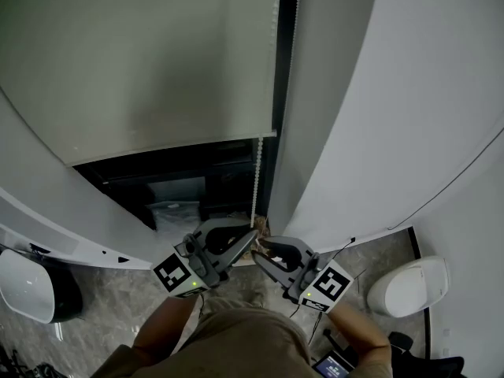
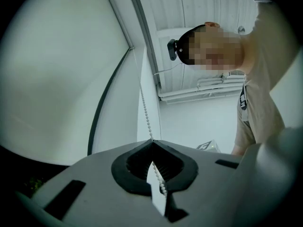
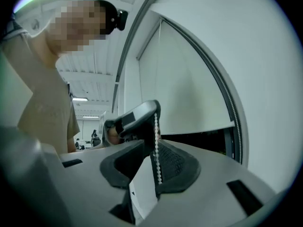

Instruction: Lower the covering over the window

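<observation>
Roller blind (image 1: 157, 69) partly lowered. Bead chain (image 1: 256, 181) hangs vertical at its right edge. Left hand-held gripper (image 2: 152, 143) clamped on chain, which runs straight up from jaws. Right hand-held gripper (image 3: 152, 148) just beside, jaws apart, chain loose between them. Next downward pull likely falls to left.

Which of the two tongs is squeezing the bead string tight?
The left tongs: their jaws are shut on the bead chain. On the right tongs the jaws stand apart, with the chain only hanging between them.
</observation>
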